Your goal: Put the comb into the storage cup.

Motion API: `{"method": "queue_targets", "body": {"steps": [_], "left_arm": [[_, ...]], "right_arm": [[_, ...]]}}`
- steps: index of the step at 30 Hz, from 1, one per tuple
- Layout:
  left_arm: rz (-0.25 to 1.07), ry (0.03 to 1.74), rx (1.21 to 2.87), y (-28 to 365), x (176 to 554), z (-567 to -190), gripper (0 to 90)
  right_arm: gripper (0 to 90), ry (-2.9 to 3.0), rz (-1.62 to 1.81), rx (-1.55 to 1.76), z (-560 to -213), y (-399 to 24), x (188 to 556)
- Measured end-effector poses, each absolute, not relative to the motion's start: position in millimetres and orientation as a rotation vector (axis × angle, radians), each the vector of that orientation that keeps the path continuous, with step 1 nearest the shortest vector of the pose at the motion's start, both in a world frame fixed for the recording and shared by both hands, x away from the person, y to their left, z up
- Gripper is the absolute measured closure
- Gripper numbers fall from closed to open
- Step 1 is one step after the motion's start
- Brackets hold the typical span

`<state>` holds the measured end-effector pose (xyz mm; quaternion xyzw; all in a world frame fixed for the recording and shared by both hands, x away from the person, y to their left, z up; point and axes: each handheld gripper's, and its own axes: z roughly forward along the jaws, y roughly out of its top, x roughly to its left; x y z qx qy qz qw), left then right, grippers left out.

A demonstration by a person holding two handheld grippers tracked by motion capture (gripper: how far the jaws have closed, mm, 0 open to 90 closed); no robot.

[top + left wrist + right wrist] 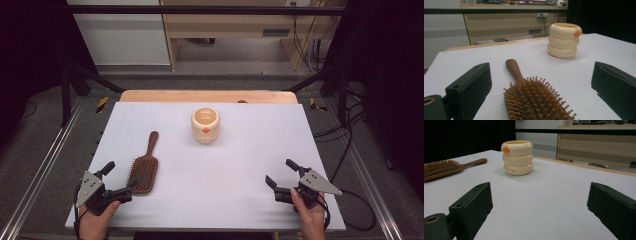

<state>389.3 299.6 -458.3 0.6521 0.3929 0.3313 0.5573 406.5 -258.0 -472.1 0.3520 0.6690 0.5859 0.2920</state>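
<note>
A brown wooden hairbrush [144,169] lies bristles up on the white table top [240,165], its handle pointing away from me. A cream ribbed cup [205,125] with an orange mark stands upright near the middle back. My left gripper [121,176] rests at the near left, open, just short of the brush head. From the left gripper view the hairbrush [534,100] lies low between the wide-apart jaws, untouched, with the cup [564,40] beyond. My right gripper [281,173] is open at the near right, empty. Ahead of its jaws stands the cup [517,157], the hairbrush [446,168] at far left.
A wooden table edge [207,96] shows beyond the white top. Grey floor with metal rails runs along both sides, and cables [350,135] lie at the right. Wooden furniture [235,25] stands behind.
</note>
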Motion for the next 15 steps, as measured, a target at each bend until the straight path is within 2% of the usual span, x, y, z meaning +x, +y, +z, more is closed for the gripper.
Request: {"method": "queue_targets", "body": {"steps": [10,15], "left_arm": [[0.77,0.967,1.535,297,390,-460,3.4],[0.788,1.013,1.536,306,389,-460,9.4]], "right_arm": [[5.8,1.783,1.541,0.963,-473,-260,407],[5.8,1.781,1.535,0.957,-473,-259,407]]}}
